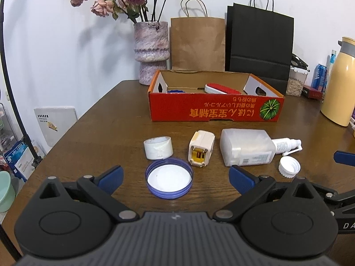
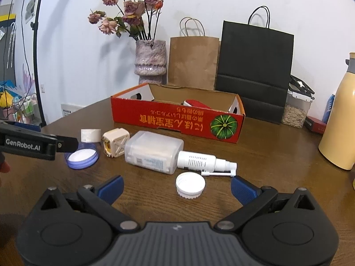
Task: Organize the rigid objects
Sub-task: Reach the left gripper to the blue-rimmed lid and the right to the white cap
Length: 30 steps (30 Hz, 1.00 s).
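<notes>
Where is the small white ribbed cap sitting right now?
The white ribbed cap lies open side up on the table, in front of the spray bottle and just ahead of the open right tongs.

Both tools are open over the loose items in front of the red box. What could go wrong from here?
The blue lid lies flat and shallow; the left tool may slip off its rim or scrape the table.

The white ribbed cap lies close to the spray bottle's nozzle; the right tool closing could nudge it.

The plug adapter lies tight beside the translucent bottle, leaving little finger room.
</notes>
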Available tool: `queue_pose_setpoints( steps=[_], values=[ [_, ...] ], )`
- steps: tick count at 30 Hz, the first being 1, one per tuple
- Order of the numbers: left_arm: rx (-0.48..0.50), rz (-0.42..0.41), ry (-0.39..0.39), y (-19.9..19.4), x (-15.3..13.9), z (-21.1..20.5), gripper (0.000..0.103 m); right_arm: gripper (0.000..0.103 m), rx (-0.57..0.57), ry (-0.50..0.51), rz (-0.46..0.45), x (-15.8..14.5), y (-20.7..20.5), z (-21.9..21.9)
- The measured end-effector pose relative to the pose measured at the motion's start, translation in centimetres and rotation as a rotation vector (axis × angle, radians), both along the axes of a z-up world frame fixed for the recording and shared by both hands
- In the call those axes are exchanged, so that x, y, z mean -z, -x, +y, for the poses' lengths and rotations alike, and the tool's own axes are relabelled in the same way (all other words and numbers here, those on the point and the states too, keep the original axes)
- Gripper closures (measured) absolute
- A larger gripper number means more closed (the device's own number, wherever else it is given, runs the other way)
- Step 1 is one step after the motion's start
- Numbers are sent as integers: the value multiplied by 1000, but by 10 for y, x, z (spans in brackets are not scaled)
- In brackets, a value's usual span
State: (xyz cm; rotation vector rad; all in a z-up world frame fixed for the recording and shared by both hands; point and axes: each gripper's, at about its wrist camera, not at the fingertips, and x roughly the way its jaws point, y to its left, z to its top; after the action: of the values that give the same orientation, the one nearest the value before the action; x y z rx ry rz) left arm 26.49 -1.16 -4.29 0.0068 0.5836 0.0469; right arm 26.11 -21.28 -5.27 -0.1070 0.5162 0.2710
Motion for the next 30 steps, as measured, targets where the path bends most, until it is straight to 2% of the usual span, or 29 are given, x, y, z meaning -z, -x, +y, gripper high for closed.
queue_pose_setpoints(
  steps=[26, 30],
  values=[
    [-69, 89, 2, -36, 29, 13, 0, 0, 19, 33, 57, 19, -26, 3],
    [-75, 103, 8, -44, 33, 14, 3, 0, 28, 29, 67, 22, -33, 2]
  ],
)
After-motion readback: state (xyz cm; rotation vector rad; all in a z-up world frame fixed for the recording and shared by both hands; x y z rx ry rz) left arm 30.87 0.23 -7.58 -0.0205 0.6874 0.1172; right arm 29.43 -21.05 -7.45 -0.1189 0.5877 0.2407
